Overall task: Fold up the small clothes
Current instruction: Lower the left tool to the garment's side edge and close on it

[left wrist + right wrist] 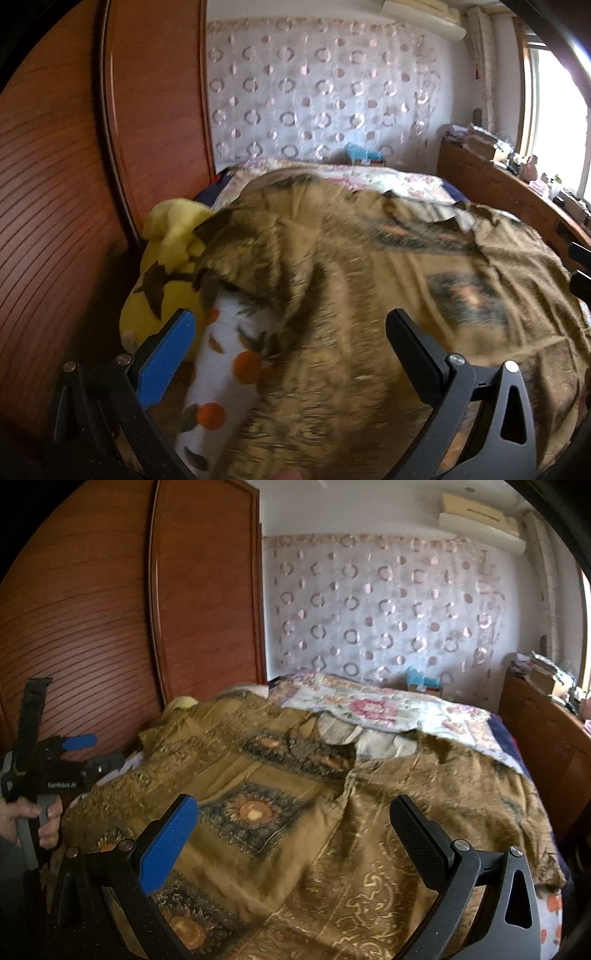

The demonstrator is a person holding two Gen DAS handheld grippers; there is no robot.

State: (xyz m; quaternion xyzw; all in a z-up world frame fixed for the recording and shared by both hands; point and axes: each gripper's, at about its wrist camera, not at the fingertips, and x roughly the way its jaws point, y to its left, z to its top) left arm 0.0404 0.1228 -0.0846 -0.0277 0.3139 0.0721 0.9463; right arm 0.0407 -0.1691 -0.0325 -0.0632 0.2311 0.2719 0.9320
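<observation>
**Garment spread on bed, both tools spread and holding nothing**

The olive-brown printed shirt of thin woven cloth (295, 812), patterned with dark sunflower squares, is lying face-up across the bed (517, 738), collar toward the far wall, partly covering a floral quilt (388, 709). Its left edge is draping over a yellow plush toy (166, 258) and an orange-print white pillow (229, 354). The left tool (291, 332) is hovering over that rumpled edge, jaws wide apart, empty. The right tool (295, 830) is hovering above the front placket, likewise wide apart. Judgement: fabric looks light, limp, possibly slippery; it is likely to sag and crease. Best holds appear to be shoulder seams or hem corners, pinching a single layer.
</observation>
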